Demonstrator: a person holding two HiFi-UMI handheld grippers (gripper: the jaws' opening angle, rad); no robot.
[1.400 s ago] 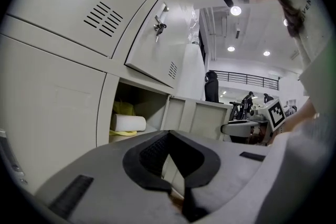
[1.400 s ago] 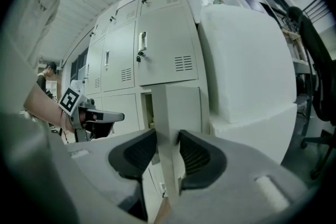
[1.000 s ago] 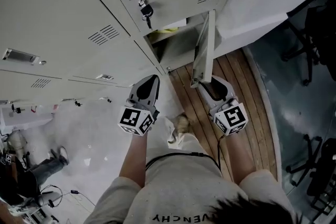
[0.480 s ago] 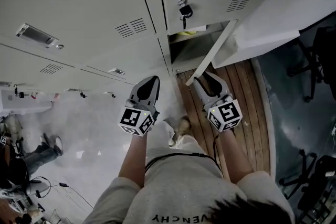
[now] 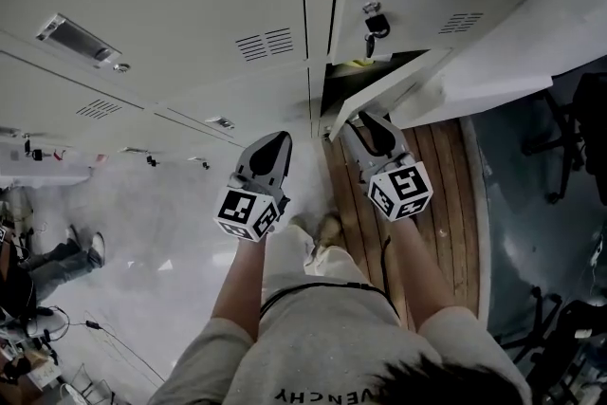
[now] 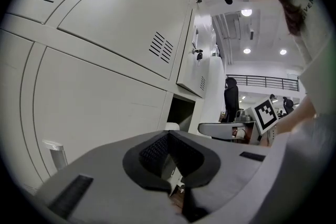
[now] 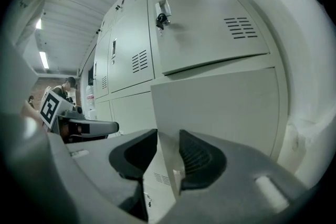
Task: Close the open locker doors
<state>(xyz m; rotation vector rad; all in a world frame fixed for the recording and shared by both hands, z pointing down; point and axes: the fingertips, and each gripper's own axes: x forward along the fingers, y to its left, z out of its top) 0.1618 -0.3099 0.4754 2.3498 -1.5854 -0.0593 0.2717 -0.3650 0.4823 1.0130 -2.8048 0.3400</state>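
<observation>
Locker door (image 5: 389, 90): centre its edge between closing, not-yet-pinching jaws of right gripper (image 5: 363, 121), then swing steadily toward twelve o'clock until flush.

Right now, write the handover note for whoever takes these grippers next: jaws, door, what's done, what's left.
Left gripper: jaws shut and empty, hovering in front of the closed lockers.
Right gripper: jaws closing, with the free edge of the open locker door between them; not clearly clamped yet.
Door: ajar at an angle, with its compartment showing dark behind it.
Done: every other door in view looks shut.
Left: swing this door flush with the frame, then let go.
</observation>
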